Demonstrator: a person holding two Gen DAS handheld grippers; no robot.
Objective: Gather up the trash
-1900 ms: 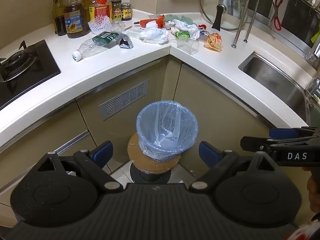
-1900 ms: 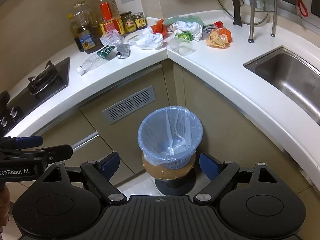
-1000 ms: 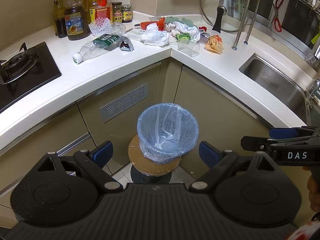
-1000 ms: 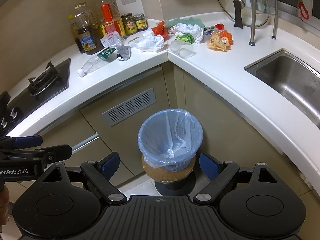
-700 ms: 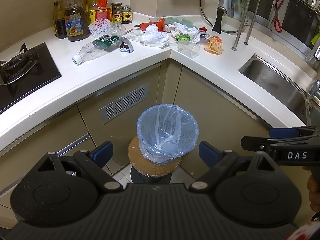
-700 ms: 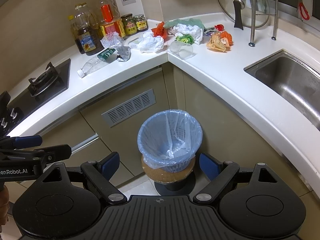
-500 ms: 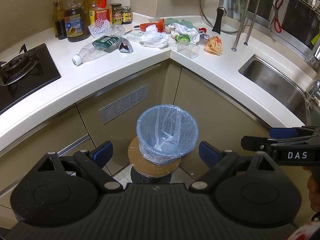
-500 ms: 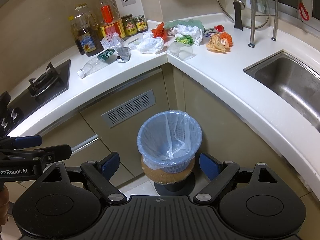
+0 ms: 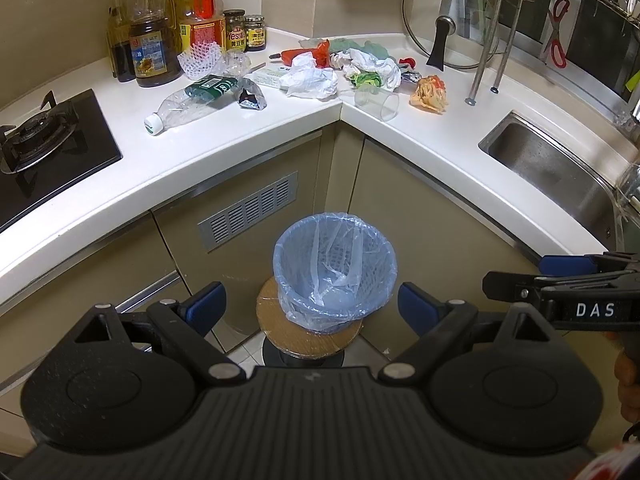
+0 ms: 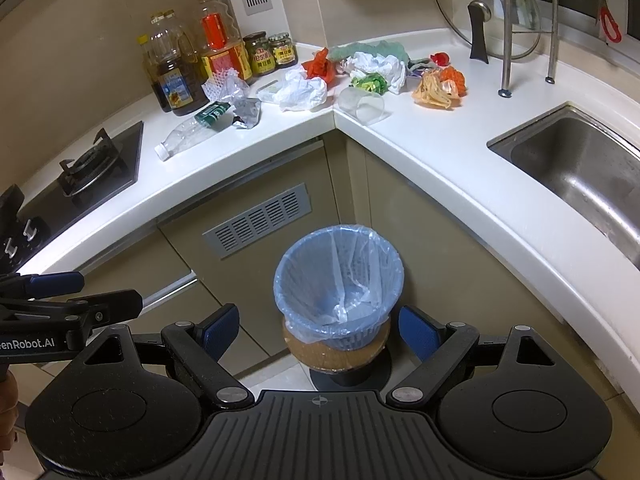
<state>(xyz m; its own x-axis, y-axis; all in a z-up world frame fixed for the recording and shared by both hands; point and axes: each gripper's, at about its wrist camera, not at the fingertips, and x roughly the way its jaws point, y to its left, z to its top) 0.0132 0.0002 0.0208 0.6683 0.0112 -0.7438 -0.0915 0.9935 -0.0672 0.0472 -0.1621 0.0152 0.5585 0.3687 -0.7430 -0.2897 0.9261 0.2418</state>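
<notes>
Both tongs, left (image 9: 312,306) and right (image 10: 319,330), are held apart and empty, lifted slightly; no trash on the tabletop (image 9: 256,136) has been collected into the bin (image 9: 335,270).

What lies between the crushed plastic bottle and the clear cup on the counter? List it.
In the left wrist view: a silver wrapper and crumpled white plastic, between bottle and cup.

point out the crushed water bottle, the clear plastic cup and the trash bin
crushed water bottle (image 9: 188,104), left wrist view, mid-body.
clear plastic cup (image 9: 378,102), left wrist view, side wall.
trash bin (image 10: 394,280), right wrist view, right rim.
</notes>
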